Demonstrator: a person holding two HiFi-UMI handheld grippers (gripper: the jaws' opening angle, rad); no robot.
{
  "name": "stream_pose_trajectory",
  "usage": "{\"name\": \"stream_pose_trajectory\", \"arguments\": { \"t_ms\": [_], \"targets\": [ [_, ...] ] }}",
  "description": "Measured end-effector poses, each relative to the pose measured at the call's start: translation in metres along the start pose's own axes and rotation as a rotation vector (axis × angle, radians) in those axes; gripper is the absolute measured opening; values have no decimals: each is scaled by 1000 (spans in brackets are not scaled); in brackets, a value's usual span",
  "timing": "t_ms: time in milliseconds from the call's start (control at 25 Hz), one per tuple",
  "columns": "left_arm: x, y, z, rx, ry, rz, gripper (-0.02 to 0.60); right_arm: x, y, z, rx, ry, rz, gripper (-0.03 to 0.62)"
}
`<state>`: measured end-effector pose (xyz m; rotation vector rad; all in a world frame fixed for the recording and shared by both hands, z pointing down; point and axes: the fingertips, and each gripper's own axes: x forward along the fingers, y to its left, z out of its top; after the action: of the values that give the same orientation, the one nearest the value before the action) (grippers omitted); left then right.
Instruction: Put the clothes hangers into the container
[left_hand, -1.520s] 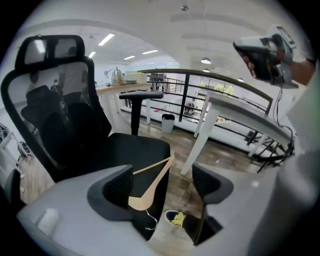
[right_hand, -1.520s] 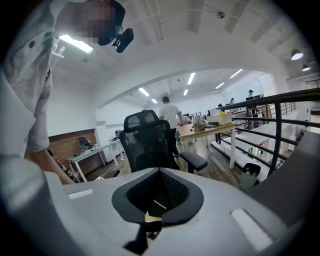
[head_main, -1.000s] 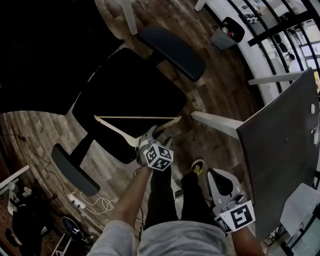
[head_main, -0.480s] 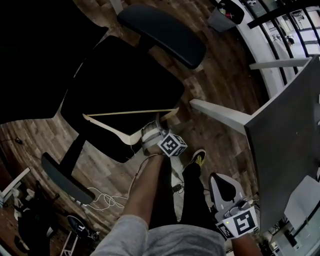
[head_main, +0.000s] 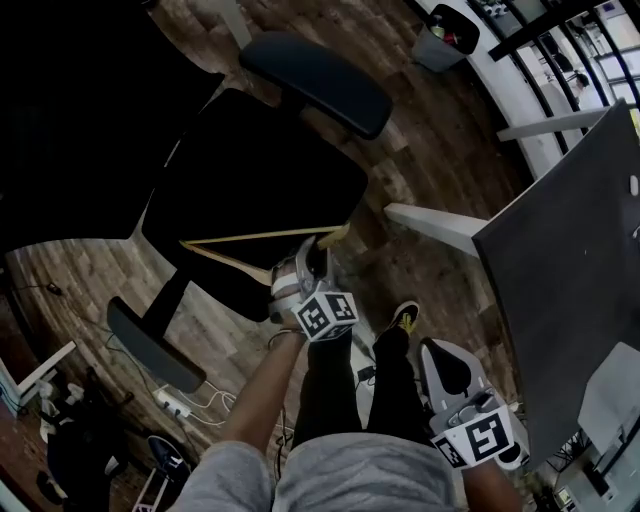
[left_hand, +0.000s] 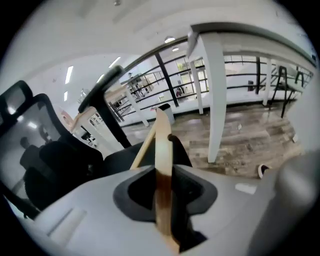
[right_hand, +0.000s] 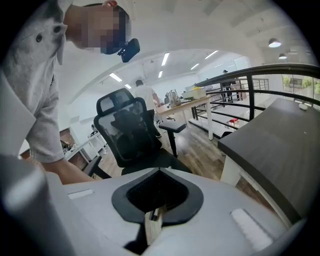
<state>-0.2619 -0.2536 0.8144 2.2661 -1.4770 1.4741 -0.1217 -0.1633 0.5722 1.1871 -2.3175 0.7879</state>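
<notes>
Now the left gripper (head_main: 316, 250), just closing, pinches the wooden hanger (head_main: 250, 238).

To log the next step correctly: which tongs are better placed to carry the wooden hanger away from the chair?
Left. The left tongs have just been closing and now grip the wooden hanger over the chair seat. The right tongs are low beside the person's leg, shut, away from the hanger.

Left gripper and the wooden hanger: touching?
Touching. The left gripper view shows the wooden hanger standing between the jaws of the left gripper, which have just been closing and press on both its sides.
</notes>
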Motion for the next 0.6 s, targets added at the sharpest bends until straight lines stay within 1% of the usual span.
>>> {"name": "stream_pose_trajectory", "arguments": {
  "t_ms": [120,200,280,400,480,520,600],
  "targets": [
    [-54,44,14,-114,-61,8,94,-7,10,18,-9,-45,12,-2],
    [-88,78,24,-211,-102,19,92,-11,18,35,-19,-85,21,-2],
    [-120,109,37,-321,-160,22,92,-17,24,51,-30,-122,27,-2],
    [-166,146,63,-496,-301,-6,92,-28,31,69,-46,-166,35,-2],
    [-196,166,85,-593,-413,-43,91,-37,36,79,-56,-191,42,-2],
    [-210,176,97,-621,-468,-58,91,-41,38,85,-61,-206,43,-2],
    [-234,195,120,-647,-549,-73,91,-50,41,98,-73,-236,39,-2]
  ]
}}
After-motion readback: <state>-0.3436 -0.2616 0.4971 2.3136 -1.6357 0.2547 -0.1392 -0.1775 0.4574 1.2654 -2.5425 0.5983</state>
